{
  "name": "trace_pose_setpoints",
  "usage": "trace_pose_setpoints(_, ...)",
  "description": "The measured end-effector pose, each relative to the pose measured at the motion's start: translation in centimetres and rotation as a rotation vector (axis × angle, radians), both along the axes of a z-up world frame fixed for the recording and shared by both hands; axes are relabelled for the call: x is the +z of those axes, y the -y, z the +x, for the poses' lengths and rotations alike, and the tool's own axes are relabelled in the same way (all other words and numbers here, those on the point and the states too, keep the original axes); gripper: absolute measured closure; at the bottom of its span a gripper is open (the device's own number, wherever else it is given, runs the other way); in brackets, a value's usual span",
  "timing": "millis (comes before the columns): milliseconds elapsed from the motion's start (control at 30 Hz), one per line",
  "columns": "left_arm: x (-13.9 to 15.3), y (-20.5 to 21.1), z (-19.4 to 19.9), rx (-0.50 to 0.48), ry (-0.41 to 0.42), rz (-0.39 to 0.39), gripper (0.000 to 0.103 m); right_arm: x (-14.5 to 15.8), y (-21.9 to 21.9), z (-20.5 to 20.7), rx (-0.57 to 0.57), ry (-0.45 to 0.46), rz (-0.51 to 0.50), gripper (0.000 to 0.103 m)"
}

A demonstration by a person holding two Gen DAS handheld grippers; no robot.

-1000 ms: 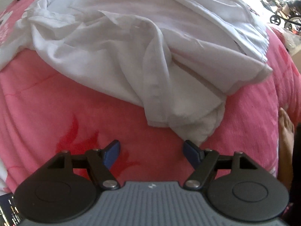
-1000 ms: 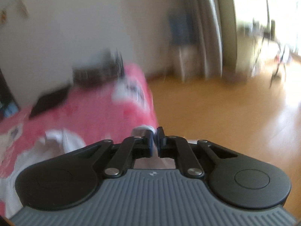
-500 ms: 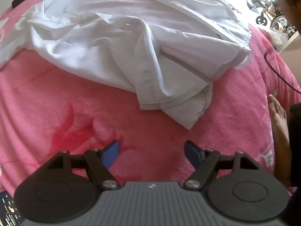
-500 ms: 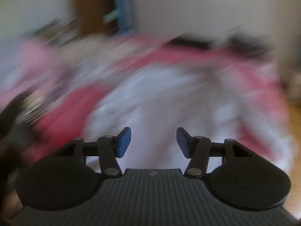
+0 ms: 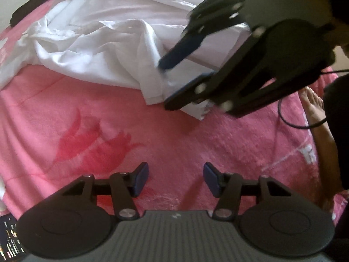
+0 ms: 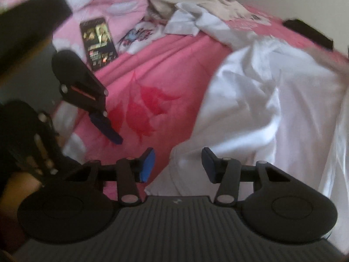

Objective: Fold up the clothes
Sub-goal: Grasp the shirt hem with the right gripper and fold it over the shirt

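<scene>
White shirt [image 5: 113,50] hem between closing right tool [image 5: 174,80], ungripped.
Risks snagging one layer only; left tool [image 5: 176,180] half-open, empty, near hem.

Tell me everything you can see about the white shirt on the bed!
The white shirt is thin, soft-looking cloth, crumpled and not yet folded, with many creases. It lies spread over the pink blanket. One part with a stitched hem points toward the camera. The right gripper has just been closing, with the shirt's lower edge between its blue pads, but they do not look pressed on it. The left gripper is apart from it, over bare blanket.
</scene>
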State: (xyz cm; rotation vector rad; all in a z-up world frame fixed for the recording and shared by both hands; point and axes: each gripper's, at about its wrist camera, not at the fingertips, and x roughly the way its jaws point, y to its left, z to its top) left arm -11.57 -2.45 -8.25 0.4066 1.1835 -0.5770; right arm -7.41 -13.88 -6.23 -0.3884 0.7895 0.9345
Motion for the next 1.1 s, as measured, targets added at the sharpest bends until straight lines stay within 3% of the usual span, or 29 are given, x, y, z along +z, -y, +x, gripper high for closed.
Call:
trace_pose_setpoints(33,0.1,0.1,-0.1,-0.001,0.005,-0.005,0.046,-0.8,-0.6,-0.1,0.006,0.008,-0.03,0.069)
trace_pose_setpoints(67,0.2,0.2,-0.1,-0.001,0.012,-0.009,0.046,-1.1,-0.8,0.1,-0.008,0.012,-0.051,0.088)
trace_pose_setpoints(100,0.3,0.3,-0.1,-0.002,0.023,-0.016,0.046,-1.5,-0.9,0.3,-0.022,0.016,-0.071,0.097)
trace_pose_setpoints(167,0.8,0.4,0.0,-0.003,0.047,-0.032,0.046,-0.4,0.8,1.3,-0.12,-0.03,0.028,0.101)
trace_pose_setpoints(367,1.9,0.7,0.3,0.018,0.085,-0.113,0.039,3.6,9.5,4.7,-0.49,-0.188,0.395,0.102)
trace_pose_setpoints(400,1.9,0.8,0.6,0.031,0.083,-0.131,0.035,3.8,11.2,4.9,-0.556,-0.199,0.439,0.102)
trace_pose_setpoints(600,1.6,1.9,1.7,0.101,0.064,-0.185,0.031,2.6,19.6,5.6,-0.877,-0.26,0.657,0.102)
trace_pose_setpoints(733,1.1,2.8,2.6,0.137,0.06,-0.185,0.031,1.0,22.0,5.3,-0.977,-0.289,0.738,0.102)
trace_pose_setpoints(867,0.4,3.9,4.0,0.157,0.053,-0.18,0.03,-0.1,23.1,5.1,-1.015,-0.302,0.758,0.102)
trace_pose_setpoints(1100,-0.2,6.8,5.3,0.186,0.045,-0.208,0.03,0.4,25.5,5.8,-1.063,-0.284,0.833,0.102)
